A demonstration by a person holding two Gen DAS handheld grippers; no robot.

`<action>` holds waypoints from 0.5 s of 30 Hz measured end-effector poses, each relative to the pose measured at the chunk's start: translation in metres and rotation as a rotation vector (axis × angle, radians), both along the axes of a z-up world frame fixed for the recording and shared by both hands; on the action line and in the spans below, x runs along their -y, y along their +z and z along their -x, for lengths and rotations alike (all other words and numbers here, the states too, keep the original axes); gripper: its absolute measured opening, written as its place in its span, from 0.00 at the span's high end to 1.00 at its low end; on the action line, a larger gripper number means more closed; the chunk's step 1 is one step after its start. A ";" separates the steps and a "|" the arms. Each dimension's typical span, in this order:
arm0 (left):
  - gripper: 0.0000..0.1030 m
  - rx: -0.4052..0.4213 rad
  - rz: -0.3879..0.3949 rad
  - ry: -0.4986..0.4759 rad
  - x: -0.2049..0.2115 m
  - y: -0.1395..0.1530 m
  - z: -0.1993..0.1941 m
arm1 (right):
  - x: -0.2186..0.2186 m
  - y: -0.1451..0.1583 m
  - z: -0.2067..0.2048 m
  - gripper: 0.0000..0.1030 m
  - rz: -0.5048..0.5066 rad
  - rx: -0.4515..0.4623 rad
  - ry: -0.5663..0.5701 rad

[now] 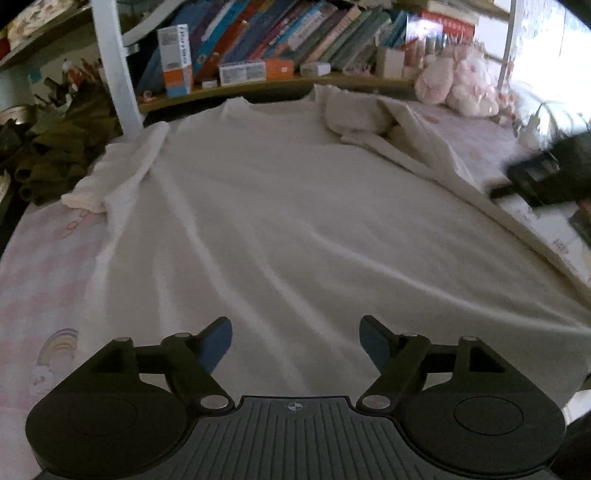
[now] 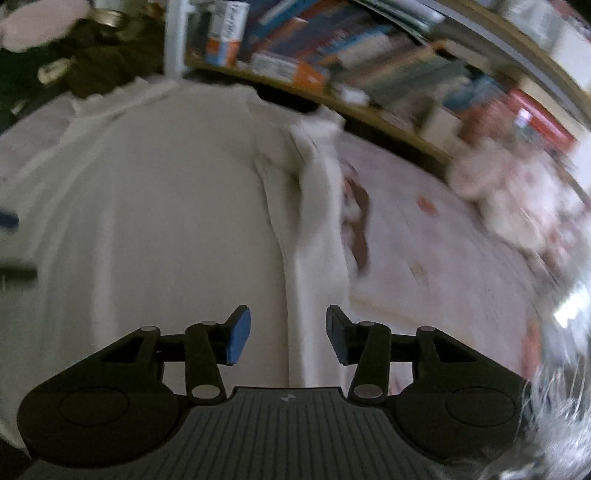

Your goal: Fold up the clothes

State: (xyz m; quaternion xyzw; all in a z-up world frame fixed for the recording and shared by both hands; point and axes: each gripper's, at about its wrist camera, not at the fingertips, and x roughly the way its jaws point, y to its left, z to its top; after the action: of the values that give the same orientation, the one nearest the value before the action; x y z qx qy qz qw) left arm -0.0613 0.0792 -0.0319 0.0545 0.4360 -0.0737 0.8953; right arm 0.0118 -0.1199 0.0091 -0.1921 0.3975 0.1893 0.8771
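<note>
Setting: a bed covered with a pale pink sheet printed with small rainbows, and a low bookshelf running along its far edge.
Garment: a white T-shirt lies spread flat across the middle of the bed, its neck towards the bookshelf and soft wrinkles running along its length.
Sleeves: in the left wrist view, the sleeve on the left lies stretched out to the side; the sleeve on the right is folded in on top of the shirt, with that side edge turned over in a long ridge.
Left gripper: poised over the near hem of the shirt, jaws spread wide with only bare cloth showing between the blue pads, nothing gripped.
Right gripper: poised above the shirt's folded side edge, jaws partly open, gripping nothing; this view is smeared by motion.
Shelf contents: a row of leaning books and small boxes.
Other items: a pink plush toy at the far right of the bed, and a dark olive garment heaped at the far left.
</note>
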 end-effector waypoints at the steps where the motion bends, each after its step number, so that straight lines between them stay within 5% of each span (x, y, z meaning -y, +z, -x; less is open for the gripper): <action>1: 0.24 -0.005 -0.021 0.009 0.007 -0.002 -0.001 | -0.003 0.000 -0.015 0.61 -0.013 -0.004 0.034; 8: 0.16 -0.027 -0.035 0.086 0.027 -0.012 -0.007 | -0.038 -0.016 -0.091 0.64 -0.031 -0.020 0.255; 15: 0.02 -0.097 0.006 0.115 0.023 -0.016 -0.024 | -0.035 -0.027 -0.133 0.63 -0.040 -0.081 0.195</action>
State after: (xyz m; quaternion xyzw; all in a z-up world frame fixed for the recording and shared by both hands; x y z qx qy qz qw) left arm -0.0377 0.0560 -0.0482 0.0232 0.4811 -0.0259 0.8760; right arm 0.1448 -0.0849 -0.0175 -0.2045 0.4081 0.2891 0.8415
